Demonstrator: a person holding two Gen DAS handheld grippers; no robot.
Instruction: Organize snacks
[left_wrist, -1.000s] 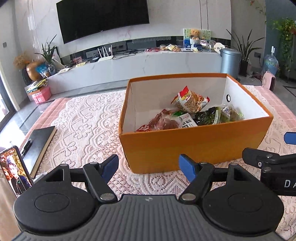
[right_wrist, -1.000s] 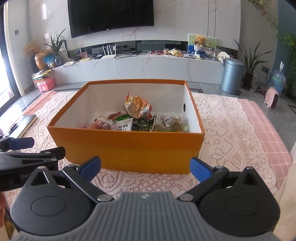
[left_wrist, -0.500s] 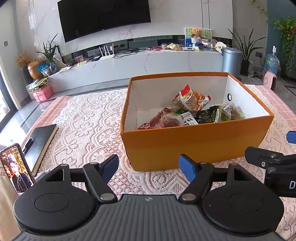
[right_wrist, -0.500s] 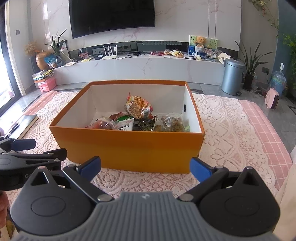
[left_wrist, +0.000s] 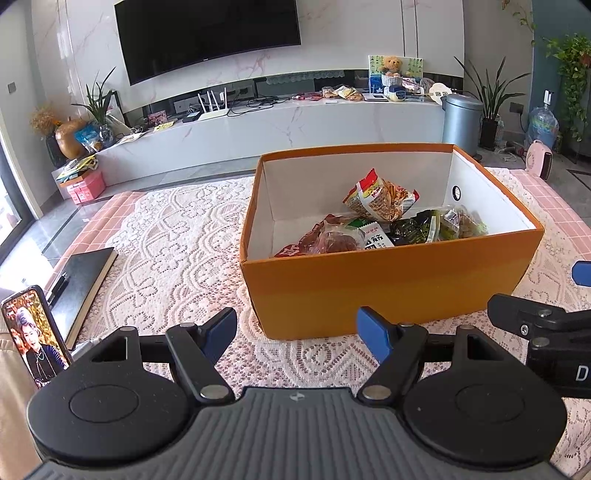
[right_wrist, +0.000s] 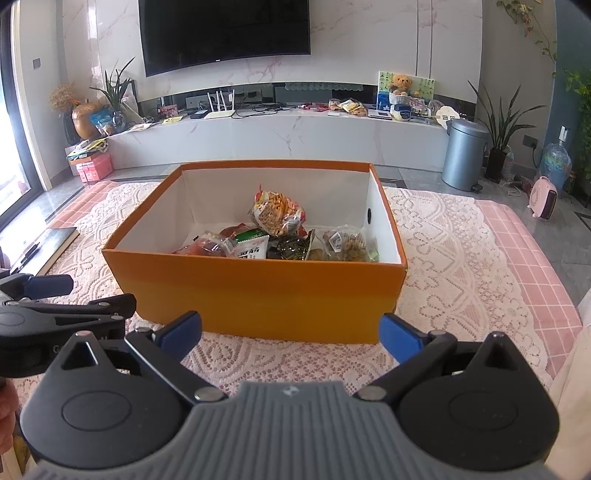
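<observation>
An orange cardboard box (left_wrist: 388, 284) with white inner walls stands on the lace-covered table; it also shows in the right wrist view (right_wrist: 258, 295). Several snack packets lie inside: a red and yellow noodle-snack bag (left_wrist: 380, 197) (right_wrist: 275, 214), a dark red meat packet (left_wrist: 328, 240), a white and green packet (right_wrist: 253, 247) and a clear bag of nuts (right_wrist: 343, 242). My left gripper (left_wrist: 297, 328) is open and empty, just in front of the box's near wall. My right gripper (right_wrist: 290, 328) is open and empty, also in front of the box.
A black notebook (left_wrist: 83, 280) and a phone (left_wrist: 33, 339) with a lit screen lie at the table's left edge. The pink table edge (right_wrist: 532, 266) runs on the right. A TV console and a grey bin (right_wrist: 463, 155) stand beyond the table.
Both grippers have pulled back and risen slightly from the box, so more of its inside shows. Both stay open and empty.
</observation>
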